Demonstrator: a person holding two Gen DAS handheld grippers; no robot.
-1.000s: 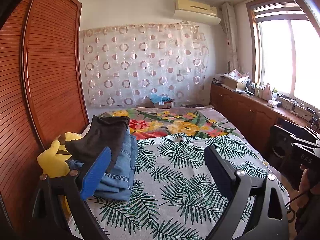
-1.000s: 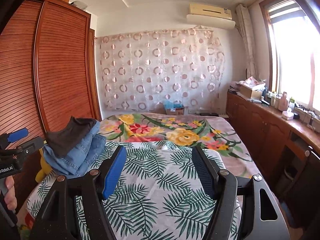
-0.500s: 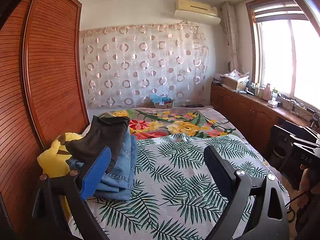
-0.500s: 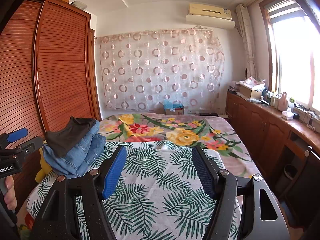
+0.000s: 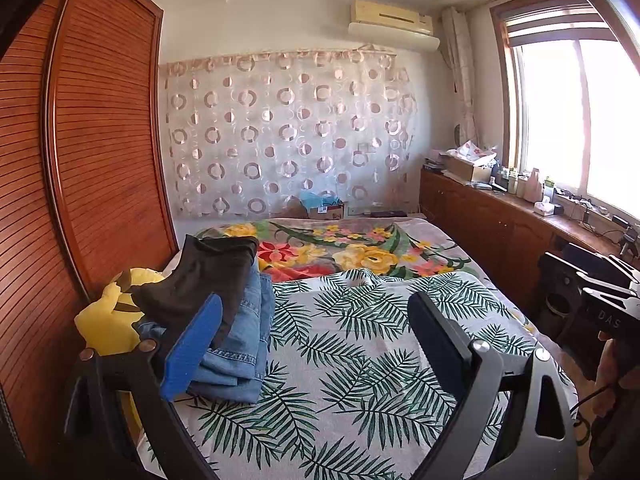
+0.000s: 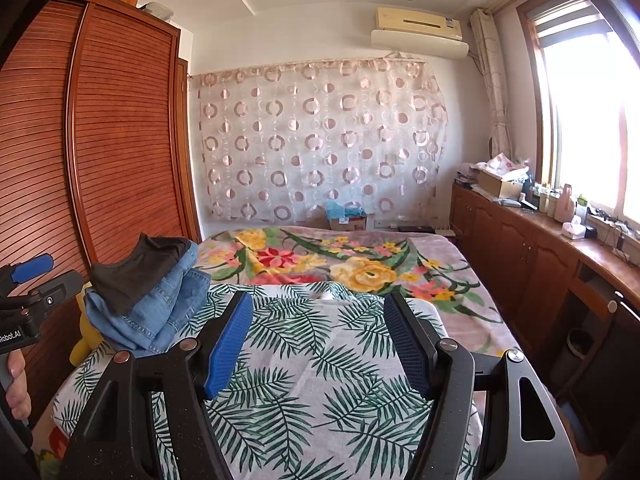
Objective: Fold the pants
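A stack of folded clothes lies at the bed's left edge: dark brown pants [image 5: 204, 276] [image 6: 136, 268] on top of folded blue jeans [image 5: 244, 344] [image 6: 160, 312]. My left gripper [image 5: 316, 304] is open and empty, held above the leaf-print sheet [image 5: 352, 360], its left finger just in front of the stack. My right gripper [image 6: 320, 300] is open and empty, above the sheet [image 6: 304, 392] to the right of the stack. Each gripper shows at the edge of the other's view.
A yellow plush toy [image 5: 108, 320] sits between the stack and the wooden wardrobe [image 5: 80, 180] on the left. A floral blanket [image 6: 320, 260] covers the bed's far half. Wooden cabinets [image 6: 520, 248] with clutter run along the right under the window.
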